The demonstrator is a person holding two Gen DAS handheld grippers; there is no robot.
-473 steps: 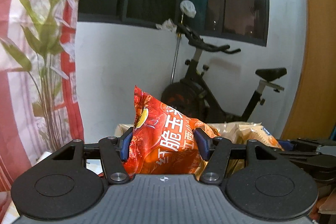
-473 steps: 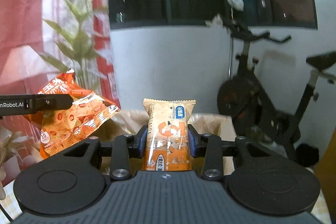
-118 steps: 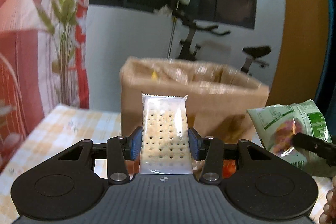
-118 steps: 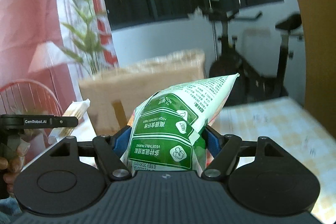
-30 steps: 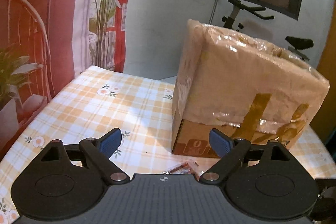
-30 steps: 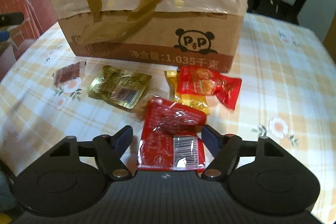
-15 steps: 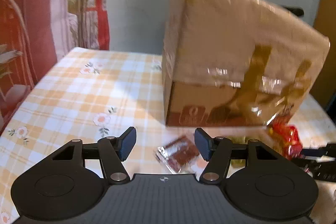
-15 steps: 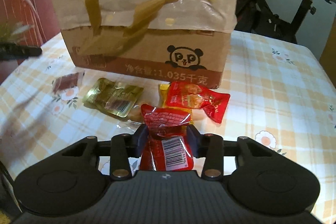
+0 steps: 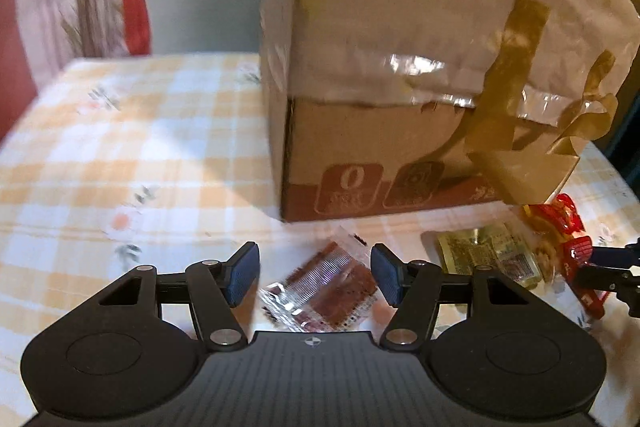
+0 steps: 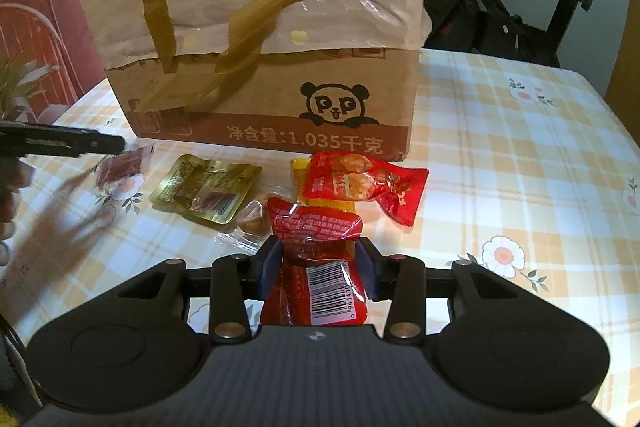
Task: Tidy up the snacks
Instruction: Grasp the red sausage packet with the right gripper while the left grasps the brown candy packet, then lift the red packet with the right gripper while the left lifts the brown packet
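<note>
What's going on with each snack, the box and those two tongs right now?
Right tongs: shut on the red barcode packet.
Left tongs: open around the brown clear-wrapped snack, pads apart from it.
Gold packet: flat on the tablecloth.
Red candy-style pack: lying atop a yellow packet.
Cardboard box: upright, paper-covered.

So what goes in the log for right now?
left gripper: open around brown packet | right gripper: shut on red packet | box: behind
</note>
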